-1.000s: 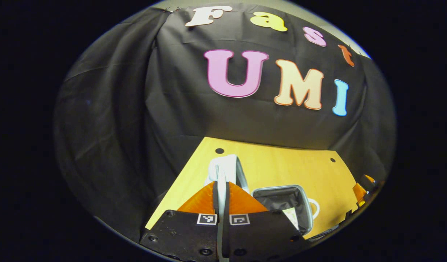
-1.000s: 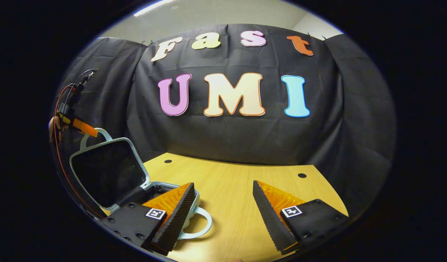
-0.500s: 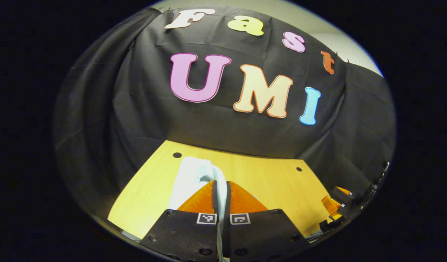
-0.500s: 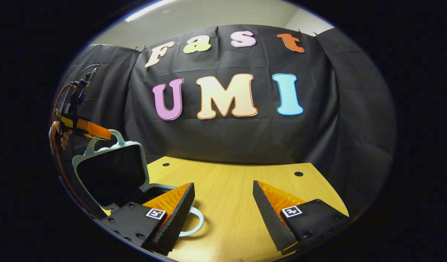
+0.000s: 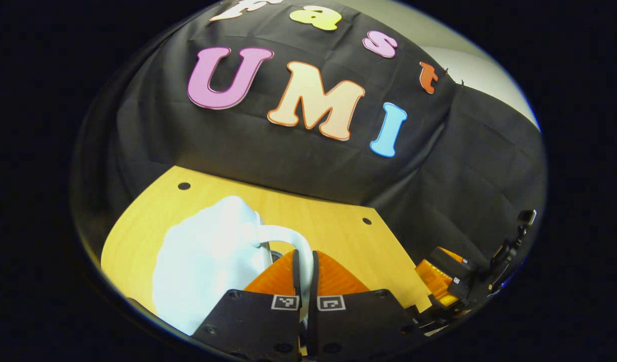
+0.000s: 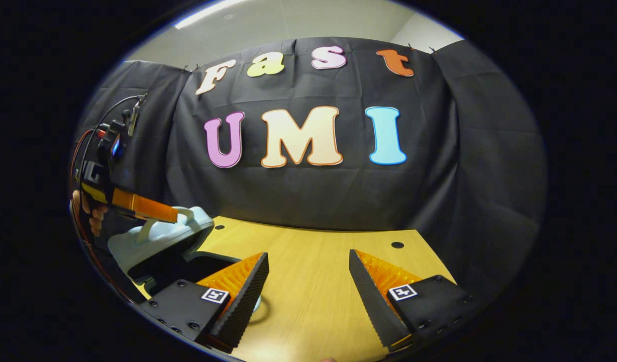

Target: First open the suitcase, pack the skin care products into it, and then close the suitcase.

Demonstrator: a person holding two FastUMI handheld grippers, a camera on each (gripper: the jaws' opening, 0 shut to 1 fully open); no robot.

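Observation:
A small pale-blue suitcase sits at the table's left. In the left gripper view its lid (image 5: 208, 261) slopes forward, and my left gripper (image 5: 304, 254) is shut on the lid's looped handle (image 5: 293, 239). The right gripper view has the left gripper (image 6: 152, 213), held by a hand (image 6: 87, 216), on top of the lid (image 6: 158, 236), which hangs half lowered over the dark base (image 6: 208, 259). The lid hides what lies inside. My right gripper (image 6: 308, 259) stands open above the table to the right of the suitcase, holding nothing. It appears as well at the left gripper view's right edge (image 5: 439, 281).
The yellow wooden table (image 6: 308, 291) has small round holes near its far edge (image 6: 397, 245). Black cloth walls close off the back and sides. Cables run up from the left gripper's body (image 6: 112, 115).
The lid has swung down from nearly upright to half lowered over the base, carried by my left gripper on its handle. My right gripper has stayed open and almost still.

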